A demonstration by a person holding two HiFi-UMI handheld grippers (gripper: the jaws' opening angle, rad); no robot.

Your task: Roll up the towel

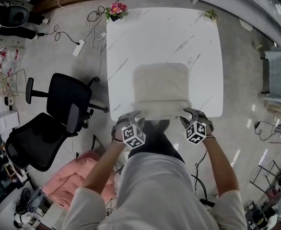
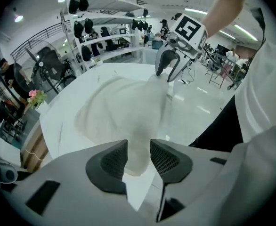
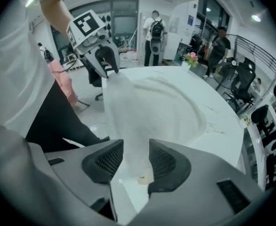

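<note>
A cream towel (image 1: 160, 87) lies on the near half of the white marble table (image 1: 135, 32), its near edge doubled over at the table's front. My left gripper (image 1: 133, 115) is shut on the towel's near left corner and my right gripper (image 1: 191, 113) on the near right corner. In the left gripper view the towel (image 2: 128, 112) fills the gap between the left gripper's (image 2: 139, 149) pads, and the right gripper (image 2: 168, 74) holds the far corner raised. In the right gripper view the towel (image 3: 147, 107) runs between the right gripper's (image 3: 136, 152) pads up to the left gripper (image 3: 109, 72).
A black office chair (image 1: 59, 114) stands left of the table, with a pink bundle (image 1: 78, 181) on the floor beside it. A flower pot (image 1: 115, 11) and a small plant (image 1: 210, 15) sit at the table's far corners. Cables and a power strip (image 1: 78, 47) lie on the floor.
</note>
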